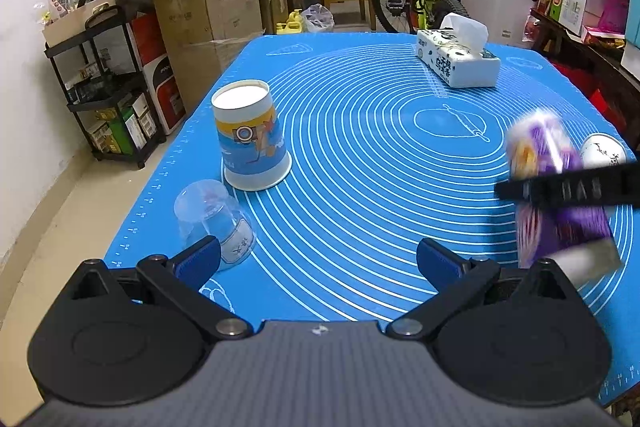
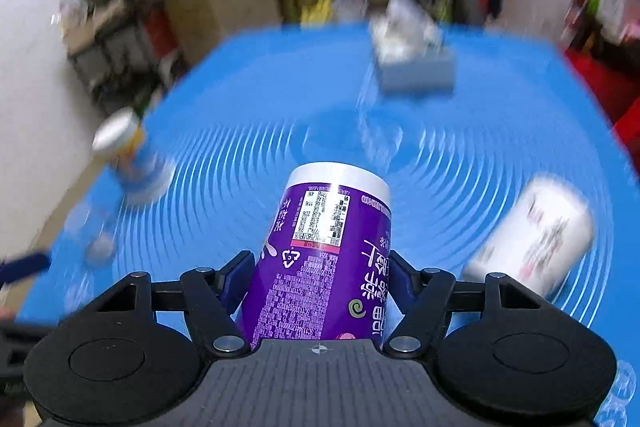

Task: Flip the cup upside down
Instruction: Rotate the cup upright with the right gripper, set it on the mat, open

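My right gripper (image 2: 320,279) is shut on a purple paper cup (image 2: 324,251), held over the blue mat with its closed white base pointing away from me. The same cup shows blurred at the right of the left wrist view (image 1: 548,187), with a right gripper finger (image 1: 568,187) across it. My left gripper (image 1: 318,259) is open and empty, low over the mat's near edge. A clear plastic cup (image 1: 216,219) lies by its left finger.
A blue-and-yellow paper cup (image 1: 252,135) stands upside down at the mat's left. A white cup (image 2: 532,239) lies on its side at the right. A tissue box (image 1: 458,57) sits at the far side. Shelves and cardboard boxes stand left of the table.
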{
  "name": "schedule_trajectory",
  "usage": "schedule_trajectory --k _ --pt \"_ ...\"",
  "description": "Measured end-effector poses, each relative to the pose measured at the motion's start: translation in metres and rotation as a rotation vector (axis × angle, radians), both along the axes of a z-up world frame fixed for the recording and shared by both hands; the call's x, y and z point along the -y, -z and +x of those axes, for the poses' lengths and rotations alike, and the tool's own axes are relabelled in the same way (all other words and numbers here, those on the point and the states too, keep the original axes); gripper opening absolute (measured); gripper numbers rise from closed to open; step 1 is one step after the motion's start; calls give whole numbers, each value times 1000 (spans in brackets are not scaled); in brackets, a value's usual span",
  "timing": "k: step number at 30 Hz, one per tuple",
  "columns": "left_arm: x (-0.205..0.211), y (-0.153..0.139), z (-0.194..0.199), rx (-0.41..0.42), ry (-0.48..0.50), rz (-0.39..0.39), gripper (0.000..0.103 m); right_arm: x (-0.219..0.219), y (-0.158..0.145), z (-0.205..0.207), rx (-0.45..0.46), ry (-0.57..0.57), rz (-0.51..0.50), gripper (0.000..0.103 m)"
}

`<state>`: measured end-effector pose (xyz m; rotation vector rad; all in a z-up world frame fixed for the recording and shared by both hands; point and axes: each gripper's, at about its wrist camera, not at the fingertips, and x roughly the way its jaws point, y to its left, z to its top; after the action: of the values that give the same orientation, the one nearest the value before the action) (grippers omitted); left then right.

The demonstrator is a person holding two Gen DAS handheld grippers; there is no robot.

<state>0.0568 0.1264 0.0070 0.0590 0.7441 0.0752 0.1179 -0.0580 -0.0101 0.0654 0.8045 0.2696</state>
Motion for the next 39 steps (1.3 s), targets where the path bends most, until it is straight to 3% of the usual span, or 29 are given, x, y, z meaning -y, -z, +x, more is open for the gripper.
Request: schedule_trajectory --k 5,9,12,22,25,28,32,39 --pt "2 2 0 2 6 -3 103 -15 -5 -14 334 17 -126 71" --pt "5 5 0 -2 11 -8 103 -24 2 -26 445 -41 -220 70" --pt "5 6 0 -5 11 -27 103 -26 11 -33 453 -76 -269 70" --pt "10 9 -4 -17 21 -48 103 -13 13 -41 413 -97 -224 71" --pt "10 8 -6 -14 19 -51 103 -12 12 -45 420 -102 -218 80" --pt "11 6 -8 -8 18 -48 103 -9 8 -52 449 -108 -219 99" --pt "13 1 -11 4 19 -52 103 -1 -4 -59 471 -104 -212 100" --pt "30 -6 -27 24 59 -76 103 37 -21 -80 417 -42 -151 101"
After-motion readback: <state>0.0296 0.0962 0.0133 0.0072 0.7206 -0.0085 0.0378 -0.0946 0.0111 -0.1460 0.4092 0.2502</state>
